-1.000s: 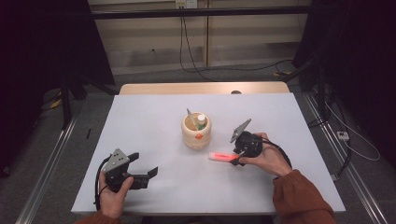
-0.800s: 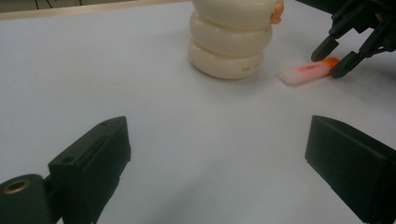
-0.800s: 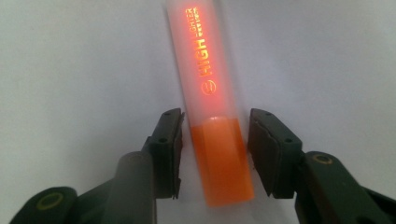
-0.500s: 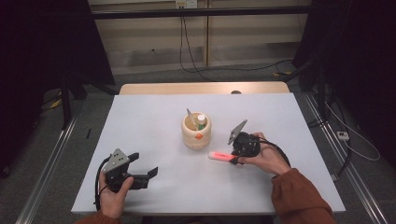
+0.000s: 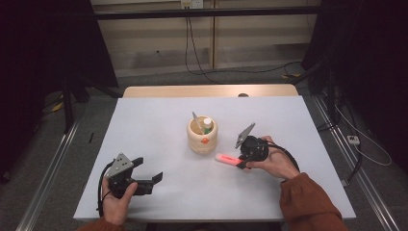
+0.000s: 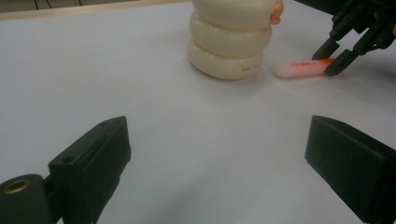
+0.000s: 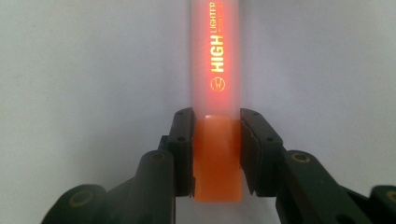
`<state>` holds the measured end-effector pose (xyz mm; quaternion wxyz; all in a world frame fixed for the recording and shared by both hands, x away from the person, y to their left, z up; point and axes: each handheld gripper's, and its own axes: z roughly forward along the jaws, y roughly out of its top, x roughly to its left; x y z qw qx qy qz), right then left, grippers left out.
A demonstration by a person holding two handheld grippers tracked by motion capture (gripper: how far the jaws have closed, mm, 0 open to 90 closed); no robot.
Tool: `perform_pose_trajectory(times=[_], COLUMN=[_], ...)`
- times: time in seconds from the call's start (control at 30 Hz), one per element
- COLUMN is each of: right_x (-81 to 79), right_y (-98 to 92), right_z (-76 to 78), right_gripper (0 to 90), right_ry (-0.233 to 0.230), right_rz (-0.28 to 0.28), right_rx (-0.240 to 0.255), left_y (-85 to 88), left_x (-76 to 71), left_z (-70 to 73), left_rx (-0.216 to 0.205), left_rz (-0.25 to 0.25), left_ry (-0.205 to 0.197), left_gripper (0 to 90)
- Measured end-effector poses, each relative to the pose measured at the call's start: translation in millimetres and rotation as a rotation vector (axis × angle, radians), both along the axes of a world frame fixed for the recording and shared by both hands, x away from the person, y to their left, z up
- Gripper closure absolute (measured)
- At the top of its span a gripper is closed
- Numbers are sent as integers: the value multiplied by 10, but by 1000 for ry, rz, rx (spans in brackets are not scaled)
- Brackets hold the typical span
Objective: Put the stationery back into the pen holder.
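- Dim studio backdrop, pale wall panels and loose cables on the grey floor (image 5: 159, 79) beyond the far edge.
- White tabletop (image 5: 159, 125) at centre, metal rails alongside on both sides, a strip of bare wood along its far edge.
- Rust-coloured sleeve (image 5: 308, 202) entering from the lower right, hand (image 5: 276, 161) wrapped around the right tongs (image 5: 239, 162).
- Left hand (image 5: 115, 202) low at the near left corner, gripping the left tongs (image 5: 151, 180) just above the surface.
- Cream ribbed pot (image 5: 202, 136) upright near mid-table, small orange mark on its front, a white-capped item and a grey pointed item standing inside.
- Left tongs released, jaws spread wide over bare tabletop, pointed toward the pot and well apart from it.
- Right tongs clenched on the orange highlighter (image 7: 217, 93), jaws pressed against both sides of its solid orange end, seen close in the right gripper view.
- Highlighter lying flat on the tabletop just beside the pot's base on the person's right, not touching it, pale translucent barrel stretching away from the jaws.
- Lettering "HIGH LIGHTER" readable along the barrel, small round logo beneath it.
- Same highlighter (image 6: 303, 68) seen from the left gripper view, whitish tip toward the pot (image 6: 231, 37), right tongs (image 6: 334, 58) closed on the opposite end.
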<state>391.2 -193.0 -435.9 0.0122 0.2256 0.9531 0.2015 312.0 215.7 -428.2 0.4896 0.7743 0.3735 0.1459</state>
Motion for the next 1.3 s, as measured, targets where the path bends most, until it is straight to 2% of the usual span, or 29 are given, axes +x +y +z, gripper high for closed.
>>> perform_pose_trajectory(times=[0.13,0.47,0.77,0.97,1.07,1.23,1.3], right_x=[11,-37,-116,-186,-218,-259,-279], right_y=[-30,-89,-98,-84,-69,-28,-5], right_z=[8,86,169,242,272,327,349], right_gripper=[675,675,675,675,675,675,675], right_ry=[13,11,0,-19,-24,-41,-46], right_rz=[6,0,20,54,69,101,106], right_rx=[39,92,122,139,145,162,161], left_y=[1,-3,9,-34,-53,-129,-170], left_x=[-4,-3,8,8,16,17,15], left_z=[2,5,12,32,43,79,96], left_rx=[-1,-3,-9,-4,-4,23,48], left_rz=[0,1,-6,-47,-60,-110,-141], left_ry=[0,2,11,0,12,2,-9], left_gripper=[66,66,64,64,64,64,64])
